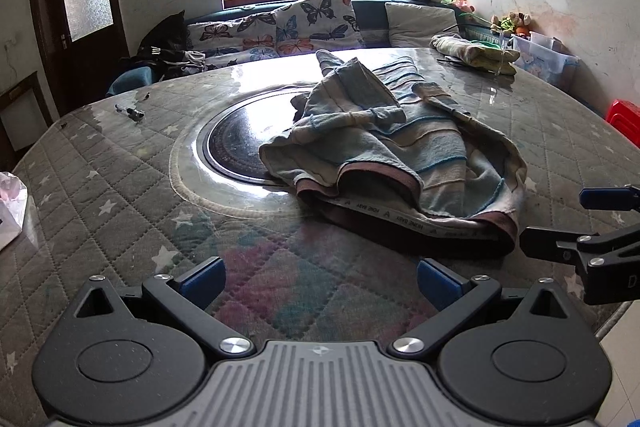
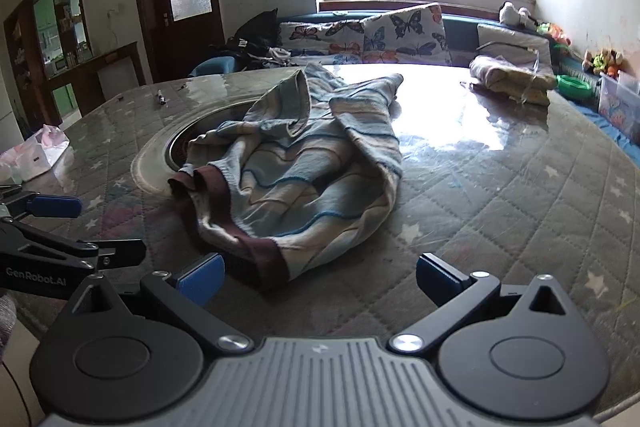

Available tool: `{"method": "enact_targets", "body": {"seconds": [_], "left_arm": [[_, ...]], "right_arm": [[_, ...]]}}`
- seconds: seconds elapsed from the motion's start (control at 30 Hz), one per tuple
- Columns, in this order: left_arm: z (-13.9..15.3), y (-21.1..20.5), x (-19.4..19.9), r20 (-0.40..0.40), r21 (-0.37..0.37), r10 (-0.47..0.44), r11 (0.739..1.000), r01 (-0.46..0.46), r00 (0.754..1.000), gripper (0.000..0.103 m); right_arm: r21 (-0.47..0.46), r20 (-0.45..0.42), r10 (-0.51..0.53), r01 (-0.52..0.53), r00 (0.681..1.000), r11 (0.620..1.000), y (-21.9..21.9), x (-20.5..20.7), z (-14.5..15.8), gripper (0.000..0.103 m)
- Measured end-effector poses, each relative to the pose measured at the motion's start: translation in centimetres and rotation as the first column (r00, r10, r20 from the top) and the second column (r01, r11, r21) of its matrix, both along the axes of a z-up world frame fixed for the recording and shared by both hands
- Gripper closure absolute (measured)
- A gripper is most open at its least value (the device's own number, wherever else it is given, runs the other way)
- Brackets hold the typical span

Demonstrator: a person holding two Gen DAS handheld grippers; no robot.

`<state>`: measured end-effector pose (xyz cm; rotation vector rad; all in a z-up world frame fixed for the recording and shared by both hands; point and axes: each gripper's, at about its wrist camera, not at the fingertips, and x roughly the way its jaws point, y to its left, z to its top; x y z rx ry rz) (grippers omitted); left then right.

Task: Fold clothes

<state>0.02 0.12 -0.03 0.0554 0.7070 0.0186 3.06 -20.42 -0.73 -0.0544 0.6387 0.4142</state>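
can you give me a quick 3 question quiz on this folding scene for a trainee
1. True or false: the left gripper is clamped on the striped garment.
2. Which part of the garment lies nearest the two grippers? A. the dark maroon hem band B. a zip C. a hood
3. Fill in: the far side of the garment partly covers a round dark ___ set into the middle of the table.

Key
1. False. Its jaws stand open over the table, short of the cloth; the right gripper is open too.
2. A
3. inset
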Motion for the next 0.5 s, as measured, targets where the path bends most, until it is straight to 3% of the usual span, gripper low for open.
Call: {"method": "enact_targets", "body": {"seconds": [0.5], "left_arm": [[0.1,-0.39,0.25,-0.021,-0.009,-0.037,0.999,0.037,0.999,0.0]], "right_arm": [[0.025,-0.064,-0.026,0.027,0.998,0.999,-0.1,0.21,0.39,0.0]]}}
